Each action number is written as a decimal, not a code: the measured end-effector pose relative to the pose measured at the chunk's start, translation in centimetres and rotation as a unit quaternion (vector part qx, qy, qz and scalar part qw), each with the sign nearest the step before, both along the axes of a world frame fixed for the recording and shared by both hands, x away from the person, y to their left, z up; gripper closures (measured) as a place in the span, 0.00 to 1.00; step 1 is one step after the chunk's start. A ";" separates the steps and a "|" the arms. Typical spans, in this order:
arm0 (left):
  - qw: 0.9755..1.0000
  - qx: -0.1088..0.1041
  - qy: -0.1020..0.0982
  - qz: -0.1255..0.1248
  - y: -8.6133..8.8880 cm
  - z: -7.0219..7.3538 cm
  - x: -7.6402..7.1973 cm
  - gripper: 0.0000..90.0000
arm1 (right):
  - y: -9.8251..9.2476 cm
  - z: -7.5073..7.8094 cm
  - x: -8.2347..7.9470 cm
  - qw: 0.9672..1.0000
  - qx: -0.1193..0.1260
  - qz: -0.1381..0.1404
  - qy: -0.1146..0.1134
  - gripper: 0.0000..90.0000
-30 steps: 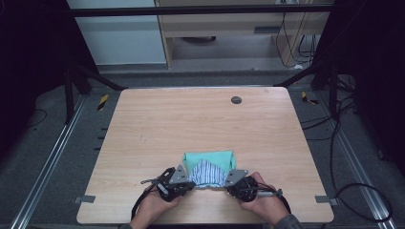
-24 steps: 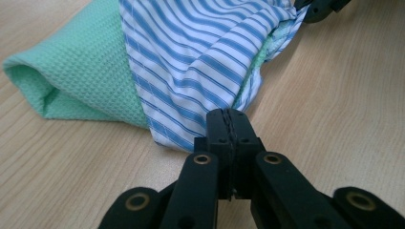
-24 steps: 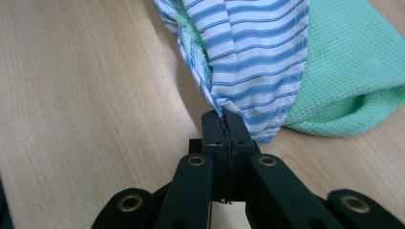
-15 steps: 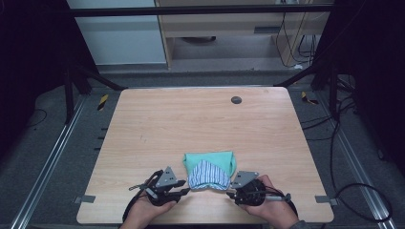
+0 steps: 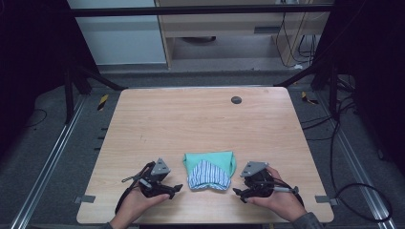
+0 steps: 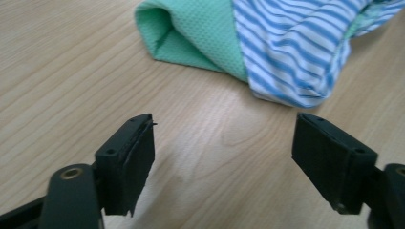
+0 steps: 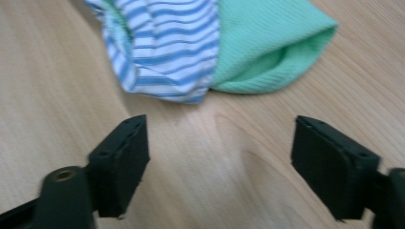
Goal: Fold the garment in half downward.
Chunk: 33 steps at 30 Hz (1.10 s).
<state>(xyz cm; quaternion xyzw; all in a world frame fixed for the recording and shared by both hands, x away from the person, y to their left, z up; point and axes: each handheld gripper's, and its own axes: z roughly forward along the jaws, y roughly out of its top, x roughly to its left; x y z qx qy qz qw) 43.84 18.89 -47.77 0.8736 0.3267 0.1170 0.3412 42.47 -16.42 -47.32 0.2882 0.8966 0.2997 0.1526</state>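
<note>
A folded garment, mint green with a blue-and-white striped part on top, lies flat on the wooden table near its front edge. My left gripper sits just left of it and my right gripper just right of it. Both are a short way off the fabric, and each is held by a hand. The jaws of both have just been opening and stand wide with bare wood between them. The left gripper view shows the green fold and stripes beyond my open left gripper. The right gripper view shows the stripes beyond my open right gripper.
A small dark round disc sits on the table near its far edge. Black frame struts rise at the far corners. Cables trail on the floor to the right.
Both grippers were shut at the garment's two near corners; they have opened, let go and drawn back outward, away from it. The garment has settled flat.
</note>
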 end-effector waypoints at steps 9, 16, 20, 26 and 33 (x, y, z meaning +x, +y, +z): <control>1.000 0.011 0.005 0.021 2.6 0.2 2.7 0.04 | -2.7 -1.0 2.8 0.997 0.022 -0.074 0.024 0.07; 0.999 0.011 0.001 0.051 4.5 -0.1 4.9 0.05 | -4.0 -1.1 4.9 0.993 0.019 -0.110 0.027 0.09; 0.998 0.025 -0.008 0.063 5.6 -0.6 5.7 0.05 | -4.6 -0.9 6.3 0.992 0.013 -0.128 0.009 0.10; 0.995 0.022 -0.009 0.101 7.0 -1.2 7.2 0.05 | -4.9 -1.0 8.3 0.988 0.025 -0.153 0.010 0.11; 0.990 0.018 -0.019 0.135 7.8 -1.7 8.7 0.06 | -4.7 -1.1 9.8 0.981 0.049 -0.186 0.001 0.08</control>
